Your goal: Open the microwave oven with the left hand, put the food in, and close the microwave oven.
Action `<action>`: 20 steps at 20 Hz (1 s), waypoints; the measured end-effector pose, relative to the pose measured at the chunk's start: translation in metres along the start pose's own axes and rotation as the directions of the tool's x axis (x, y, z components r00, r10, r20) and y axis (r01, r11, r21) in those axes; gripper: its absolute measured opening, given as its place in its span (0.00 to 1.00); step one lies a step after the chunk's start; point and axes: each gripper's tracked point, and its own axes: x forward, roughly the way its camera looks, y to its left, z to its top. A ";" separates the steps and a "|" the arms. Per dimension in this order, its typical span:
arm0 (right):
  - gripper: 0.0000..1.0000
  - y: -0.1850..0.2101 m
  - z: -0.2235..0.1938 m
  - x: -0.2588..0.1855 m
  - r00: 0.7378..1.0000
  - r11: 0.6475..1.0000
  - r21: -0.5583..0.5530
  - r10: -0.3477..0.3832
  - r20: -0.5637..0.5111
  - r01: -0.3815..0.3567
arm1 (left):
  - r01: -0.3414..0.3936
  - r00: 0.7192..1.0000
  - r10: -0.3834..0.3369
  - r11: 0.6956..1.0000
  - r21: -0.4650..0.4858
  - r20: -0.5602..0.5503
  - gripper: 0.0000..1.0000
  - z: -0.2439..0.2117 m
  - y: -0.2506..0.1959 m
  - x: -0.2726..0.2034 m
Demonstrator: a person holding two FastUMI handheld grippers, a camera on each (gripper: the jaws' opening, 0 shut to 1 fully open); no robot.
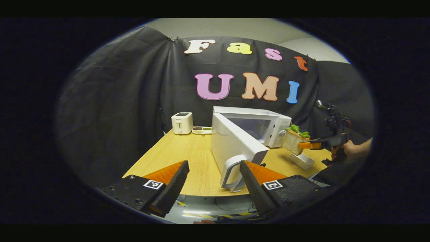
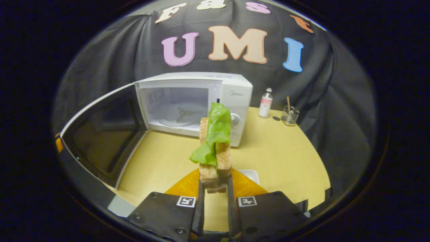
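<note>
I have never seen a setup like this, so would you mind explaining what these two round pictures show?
A person holds a two-finger gripper in each hand; a fisheye camera rides on each one.

In the left gripper view, the left gripper is open next to the handle of the microwave door, which stands open. Farther off is the other gripper with the hand holding it.

In the right gripper view, the right gripper is shut on a sandwich with lettuce, facing the open microwave.

On the wooden table also sit a toaster, a small bottle and a glass holder.
</note>
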 end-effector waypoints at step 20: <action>0.29 0.156 0.086 0.197 0.990 0.222 0.975 0.140 -0.034 0.002 | -0.147 0.989 0.147 0.982 -0.114 -0.008 0.92 -0.019 0.081 -0.031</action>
